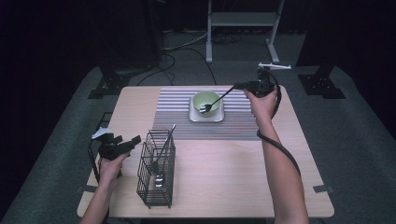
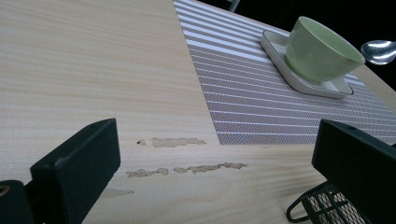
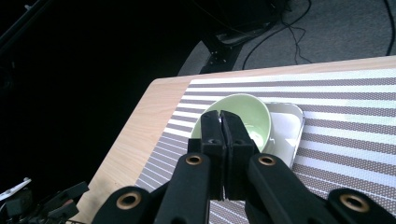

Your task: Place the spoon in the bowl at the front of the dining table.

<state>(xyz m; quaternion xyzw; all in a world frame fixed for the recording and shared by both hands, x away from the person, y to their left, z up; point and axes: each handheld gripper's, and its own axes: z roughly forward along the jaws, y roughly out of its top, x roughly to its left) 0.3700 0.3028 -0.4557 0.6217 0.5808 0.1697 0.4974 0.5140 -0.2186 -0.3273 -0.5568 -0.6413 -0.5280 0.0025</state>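
Spoon [image 1: 215, 100]: thin, stiff, slick metal, likely light; head inside green bowl [image 1: 207, 103] on striped mat [image 1: 177, 119]. Handle end clamped in right gripper [image 1: 239, 86], jaws closed. Left gripper [image 1: 135, 140] gaping wide, empty, beside wire caddy [image 1: 156, 170]. Best pinched mid-handle.

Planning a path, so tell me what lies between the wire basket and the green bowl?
Striped placemat and bare table, seen in the high view, between wire basket and green bowl.

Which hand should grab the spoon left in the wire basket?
Probably the left. The left gripper is open and sits right beside the basket with the spoon. The right gripper is shut on a fork over the green bowl.
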